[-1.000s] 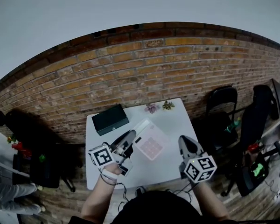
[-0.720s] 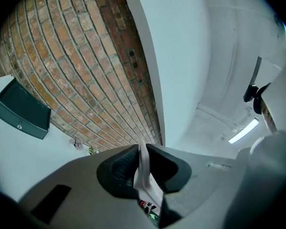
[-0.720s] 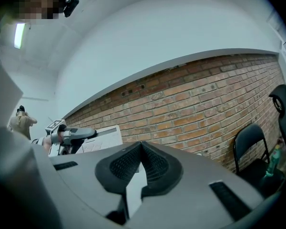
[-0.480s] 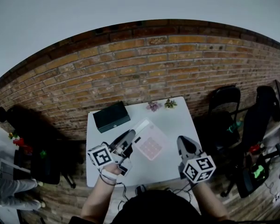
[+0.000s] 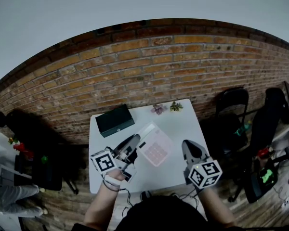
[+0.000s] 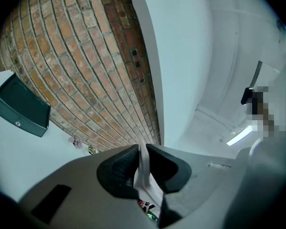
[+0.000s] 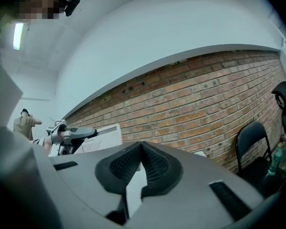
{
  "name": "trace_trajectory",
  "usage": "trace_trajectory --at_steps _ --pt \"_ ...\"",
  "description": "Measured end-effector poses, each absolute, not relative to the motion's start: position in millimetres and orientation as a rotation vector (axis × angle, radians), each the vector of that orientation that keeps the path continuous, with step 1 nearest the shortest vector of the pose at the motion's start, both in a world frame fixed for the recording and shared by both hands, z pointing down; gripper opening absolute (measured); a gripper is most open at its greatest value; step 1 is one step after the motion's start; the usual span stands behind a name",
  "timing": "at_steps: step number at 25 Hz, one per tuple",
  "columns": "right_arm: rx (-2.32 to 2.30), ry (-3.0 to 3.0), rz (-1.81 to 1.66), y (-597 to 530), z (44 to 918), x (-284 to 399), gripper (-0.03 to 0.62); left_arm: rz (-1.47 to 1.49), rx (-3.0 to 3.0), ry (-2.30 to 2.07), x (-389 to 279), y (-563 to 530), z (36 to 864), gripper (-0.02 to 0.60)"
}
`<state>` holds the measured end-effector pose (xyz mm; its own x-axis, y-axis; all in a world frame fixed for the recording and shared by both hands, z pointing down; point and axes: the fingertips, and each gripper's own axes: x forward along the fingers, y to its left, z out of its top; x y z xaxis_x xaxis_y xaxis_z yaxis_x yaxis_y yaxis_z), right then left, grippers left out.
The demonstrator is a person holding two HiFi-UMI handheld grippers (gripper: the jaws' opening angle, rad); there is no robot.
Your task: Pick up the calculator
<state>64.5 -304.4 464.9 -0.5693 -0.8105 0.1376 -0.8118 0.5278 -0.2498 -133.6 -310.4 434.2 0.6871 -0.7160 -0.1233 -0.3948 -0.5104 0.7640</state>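
1. Head view: left gripper [image 5: 136, 145] is clamping the calculator [image 5: 155, 148] by its edge over the tabletop [image 5: 181, 124] middle.
2. Right gripper [image 5: 187, 146] is hovering closed, empty, near the right edge.
3. Lift is seemingly proceeding; next move is calling for a steady grip.

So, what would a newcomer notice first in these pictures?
First the pink calculator, gripped at its edge by the left tongs over the white table. Behind it the red brick wall spans the view, with a dark box at the table's back left corner. The right tongs hang shut and empty on the right.
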Motion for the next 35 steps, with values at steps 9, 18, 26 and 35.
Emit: trace_trajectory --at_steps 9,18,26,35 --pt "1.48 -2.71 0.429 -307 467 58 0.005 -0.561 2.158 -0.805 -140 -316 439 0.048" --pt "1.523 -2.678 0.377 -309 464 43 0.005 -0.563 2.159 -0.759 -154 -323 444 0.049" --pt "1.566 -2.638 0.367 -310 468 27 0.003 -0.54 2.167 -0.711 -171 -334 451 0.049" --pt "1.607 -2.598 0.357 -311 473 1 0.004 -0.5 2.169 -0.674 -194 -344 467 0.049"
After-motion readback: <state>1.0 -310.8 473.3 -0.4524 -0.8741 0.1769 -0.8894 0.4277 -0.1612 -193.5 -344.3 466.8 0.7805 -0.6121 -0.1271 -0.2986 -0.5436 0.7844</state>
